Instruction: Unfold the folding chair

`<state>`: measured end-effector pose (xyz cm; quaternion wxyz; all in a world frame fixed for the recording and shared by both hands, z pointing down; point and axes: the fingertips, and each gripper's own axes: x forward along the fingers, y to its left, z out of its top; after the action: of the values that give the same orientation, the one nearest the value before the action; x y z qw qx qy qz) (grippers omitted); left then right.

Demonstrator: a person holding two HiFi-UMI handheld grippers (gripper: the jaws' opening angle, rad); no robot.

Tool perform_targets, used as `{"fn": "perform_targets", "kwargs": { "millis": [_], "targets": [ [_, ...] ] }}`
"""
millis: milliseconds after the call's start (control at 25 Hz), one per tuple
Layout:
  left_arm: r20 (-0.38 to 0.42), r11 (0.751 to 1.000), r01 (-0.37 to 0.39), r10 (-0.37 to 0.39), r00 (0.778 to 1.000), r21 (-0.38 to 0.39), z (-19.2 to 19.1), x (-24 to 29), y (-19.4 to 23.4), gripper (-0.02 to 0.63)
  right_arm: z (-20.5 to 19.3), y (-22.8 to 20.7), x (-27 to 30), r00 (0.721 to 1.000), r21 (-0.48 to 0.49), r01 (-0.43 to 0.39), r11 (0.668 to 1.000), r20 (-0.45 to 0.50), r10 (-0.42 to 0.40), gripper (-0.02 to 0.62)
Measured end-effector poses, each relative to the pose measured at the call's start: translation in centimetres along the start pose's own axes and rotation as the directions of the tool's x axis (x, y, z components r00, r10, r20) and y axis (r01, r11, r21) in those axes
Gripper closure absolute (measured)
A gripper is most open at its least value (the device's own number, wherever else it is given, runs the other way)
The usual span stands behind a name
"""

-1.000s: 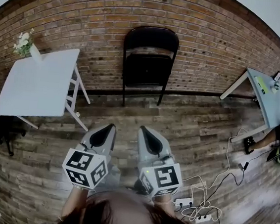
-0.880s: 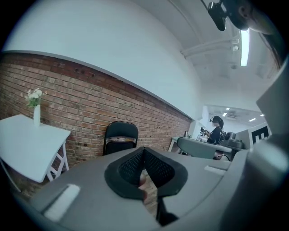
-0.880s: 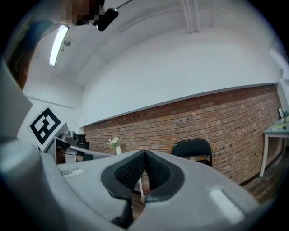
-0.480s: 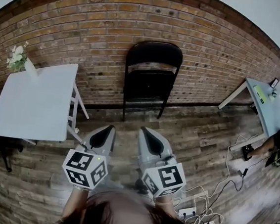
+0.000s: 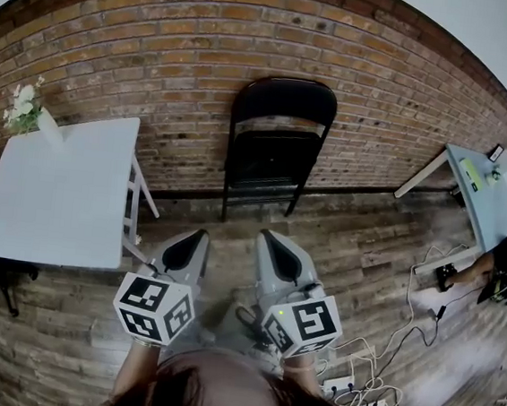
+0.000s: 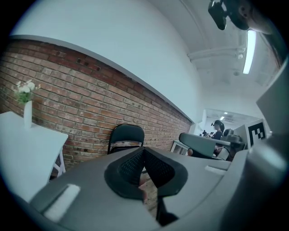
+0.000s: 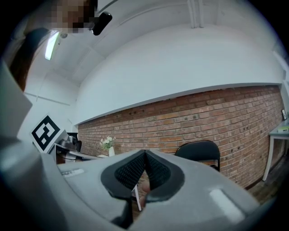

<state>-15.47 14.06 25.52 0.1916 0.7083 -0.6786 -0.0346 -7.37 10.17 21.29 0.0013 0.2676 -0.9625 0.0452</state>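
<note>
**Head view:** the folded chair [image 5: 278, 142] stands against the brick wall [image 5: 162, 44], well apart from both grippers. Only this view shows its legs.

**Left gripper [image 5: 198, 234] view:** jaws pressed together, holding nothing (gripper body hides the chair's lower half).

**Right gripper [image 5: 266, 236] view:** jaws likewise closed and empty. The chair seat is hard to make out.

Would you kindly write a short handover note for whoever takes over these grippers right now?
Left gripper: shut, empty.
Right gripper: shut, empty.
Chair: folded, upright against the brick wall, ahead of both grippers and apart from them.
Done: nothing on the chair yet.
Left: reach the chair, grip it and unfold it.
</note>
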Motion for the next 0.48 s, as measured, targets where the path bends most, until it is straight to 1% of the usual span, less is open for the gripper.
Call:
{"fn": "perform_targets", "kwargs": {
  "millis": [280, 480],
  "targets": [
    [-0.019, 1.000, -0.028, 0.028, 0.999, 0.004, 0.2, 2.8, 2.2, 0.604, -1.1, -1.8, 3.1, 1.000, 0.011, -0.006, 1.000, -0.022, 0.006, 0.601],
    [-0.026, 1.000, -0.021, 0.021, 0.999, 0.013, 1.6, 6.3, 3.5, 0.604, -1.1, -4.1, 6.0, 1.000, 0.028, 0.001, 1.000, -0.023, 0.000, 0.601]
  ]
}}
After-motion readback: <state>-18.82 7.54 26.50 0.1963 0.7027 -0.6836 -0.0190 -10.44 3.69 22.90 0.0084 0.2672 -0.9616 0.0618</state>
